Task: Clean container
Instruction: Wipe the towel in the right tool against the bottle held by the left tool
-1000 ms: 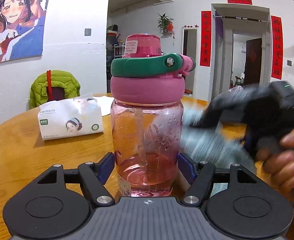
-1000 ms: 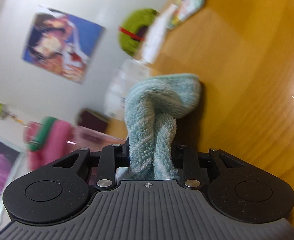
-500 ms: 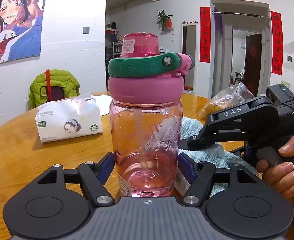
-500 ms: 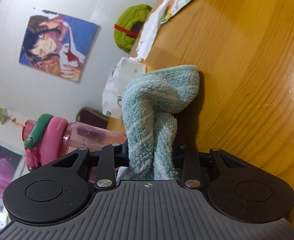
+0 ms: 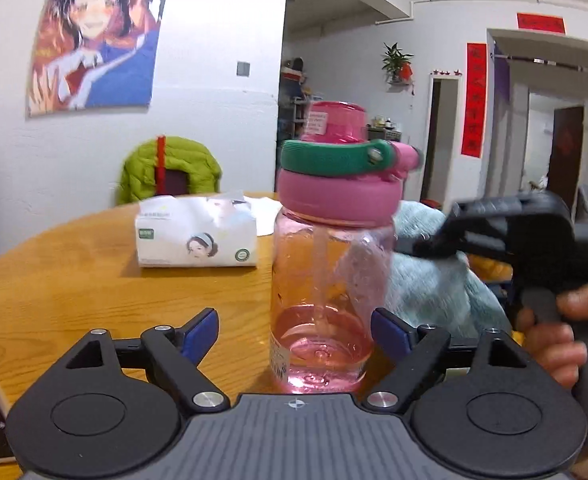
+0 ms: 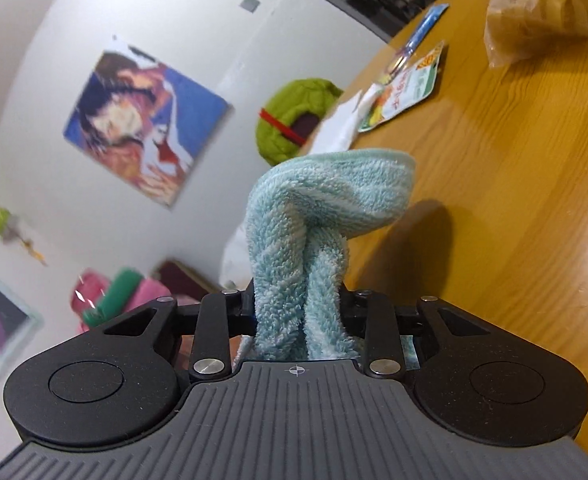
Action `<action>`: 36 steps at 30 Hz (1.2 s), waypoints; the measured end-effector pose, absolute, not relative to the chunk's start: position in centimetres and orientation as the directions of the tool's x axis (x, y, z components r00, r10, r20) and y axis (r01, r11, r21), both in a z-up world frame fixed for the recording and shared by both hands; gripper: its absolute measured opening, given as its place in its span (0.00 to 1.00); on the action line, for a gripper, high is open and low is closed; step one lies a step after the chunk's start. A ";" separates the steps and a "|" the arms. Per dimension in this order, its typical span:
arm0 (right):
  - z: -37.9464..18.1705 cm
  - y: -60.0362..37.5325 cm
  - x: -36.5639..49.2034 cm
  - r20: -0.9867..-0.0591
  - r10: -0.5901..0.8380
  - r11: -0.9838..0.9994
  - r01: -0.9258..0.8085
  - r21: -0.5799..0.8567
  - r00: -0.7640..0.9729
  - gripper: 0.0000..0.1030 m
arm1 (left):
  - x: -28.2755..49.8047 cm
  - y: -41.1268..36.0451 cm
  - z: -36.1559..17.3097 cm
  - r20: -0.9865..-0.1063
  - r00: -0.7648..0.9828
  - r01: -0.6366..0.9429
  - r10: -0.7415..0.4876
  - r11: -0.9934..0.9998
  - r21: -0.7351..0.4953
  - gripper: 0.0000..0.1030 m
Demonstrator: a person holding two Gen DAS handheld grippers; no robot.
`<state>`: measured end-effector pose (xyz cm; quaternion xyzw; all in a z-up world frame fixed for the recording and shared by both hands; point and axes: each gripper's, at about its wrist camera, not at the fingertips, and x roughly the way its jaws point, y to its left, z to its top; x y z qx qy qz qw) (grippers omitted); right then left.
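A pink see-through bottle (image 5: 329,272) with a pink lid and a green carry strap stands upright on the wooden table (image 5: 74,280), a little water in its bottom. My left gripper (image 5: 295,330) has the bottle between its jaws, which are opening; the left blue pad stands well off the bottle and the right pad is close beside it. My right gripper (image 6: 297,300) is shut on a teal towel (image 6: 333,196). In the left wrist view the towel (image 5: 433,280) lies against the bottle's right side, with a hand on the right gripper's handle. The bottle (image 6: 122,292) shows blurred at the lower left.
A white tissue pack (image 5: 196,240) lies behind and left of the bottle. A green jacket (image 5: 170,168) hangs on a chair at the table's far edge. A snack packet (image 6: 405,92), white paper (image 6: 337,128) and a plastic bag (image 6: 553,4) lie farther along the table.
My left gripper's jaws have spread apart and let go of the bottle, which now sits right of centre between them. The right gripper with the towel has moved up along the bottle's right side.
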<state>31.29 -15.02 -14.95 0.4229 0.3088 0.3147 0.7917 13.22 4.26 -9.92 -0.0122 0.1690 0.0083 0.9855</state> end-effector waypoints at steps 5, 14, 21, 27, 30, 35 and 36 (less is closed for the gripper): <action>-16.5 -13.6 32.9 -0.189 0.843 0.321 -0.188 0.928 0.504 0.32 | 13.4 3.6 -10.2 -0.313 0.947 0.077 -0.070 0.997 0.009 0.80; -16.4 -12.8 31.4 -0.224 0.867 0.335 -0.188 0.923 0.444 0.33 | 14.7 6.3 -10.3 -0.322 0.933 0.136 -0.159 0.986 -0.093 0.80; -16.0 -14.1 31.0 -0.283 0.794 0.433 -0.175 0.884 0.538 0.32 | 14.1 6.4 -10.3 -0.316 0.939 0.115 -0.137 0.990 -0.086 0.76; -16.6 -15.9 31.1 0.149 0.866 -0.033 -0.243 0.969 0.477 0.32 | 14.2 5.8 -10.6 -0.325 0.935 0.136 -0.142 0.990 -0.043 0.64; -16.8 -14.7 31.4 0.173 0.895 -0.081 -0.233 0.969 0.411 0.32 | 14.2 5.9 -10.6 -0.324 0.935 0.135 -0.143 0.990 -0.045 0.64; -18.7 -12.8 32.2 -0.270 0.873 0.326 -0.075 0.942 0.405 0.33 | 14.3 5.8 -10.7 -0.324 0.936 0.134 -0.138 0.990 -0.034 0.64; -18.8 -12.6 32.3 -0.343 0.849 0.402 -0.069 0.913 0.402 0.29 | 14.3 5.7 -10.7 -0.325 0.936 0.131 -0.133 0.991 -0.031 0.64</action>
